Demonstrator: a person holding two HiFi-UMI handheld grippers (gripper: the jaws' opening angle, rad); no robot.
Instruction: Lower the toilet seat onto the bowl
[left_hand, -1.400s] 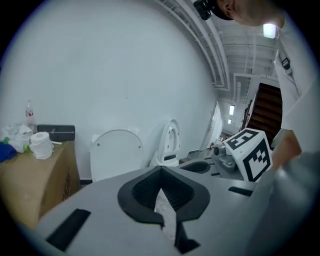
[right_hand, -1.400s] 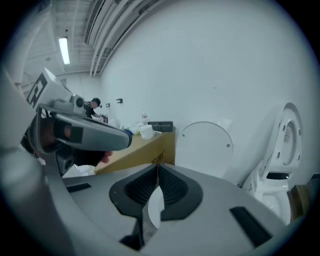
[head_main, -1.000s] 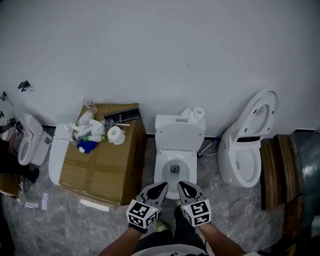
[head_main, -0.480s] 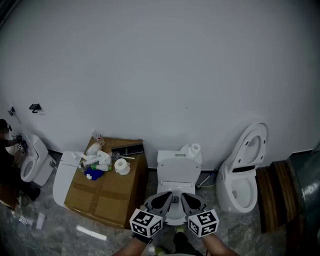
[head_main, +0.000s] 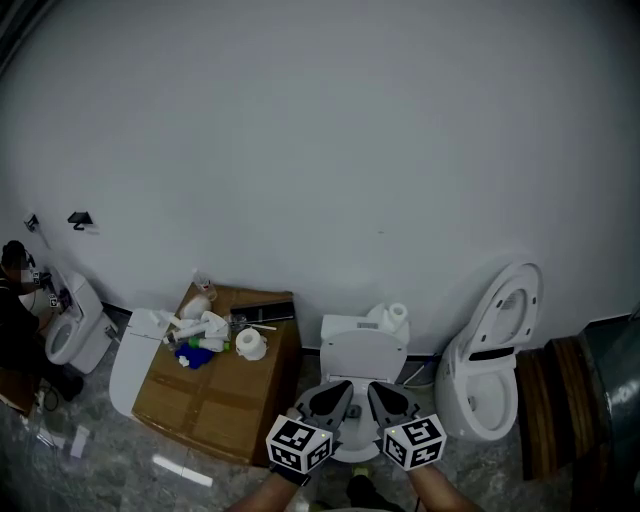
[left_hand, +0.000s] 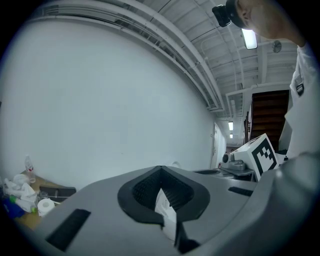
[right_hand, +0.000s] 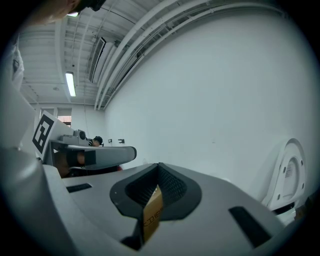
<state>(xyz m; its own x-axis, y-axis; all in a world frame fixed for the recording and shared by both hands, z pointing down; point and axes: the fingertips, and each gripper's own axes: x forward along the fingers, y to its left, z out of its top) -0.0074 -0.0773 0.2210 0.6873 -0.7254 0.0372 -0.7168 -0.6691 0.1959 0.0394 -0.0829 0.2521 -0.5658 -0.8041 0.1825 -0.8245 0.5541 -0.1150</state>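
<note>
The left claw (head_main: 335, 393) and right claw (head_main: 384, 396) cover most of the toilet bowl (head_main: 354, 448), so how its seat lies cannot be told. The clutter (head_main: 198, 333) on the cardboard box (head_main: 215, 405) is too small to name. A person (head_main: 14, 320) is cut off by the left edge. In both gripper views the claw bodies hide the toilet bowl.

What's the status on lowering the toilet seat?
Left gripper, right gripper: fingers shut, empty, low before white ceramic toilet. White toilet seat looks raised, untouched. Nothing in the way.
</note>
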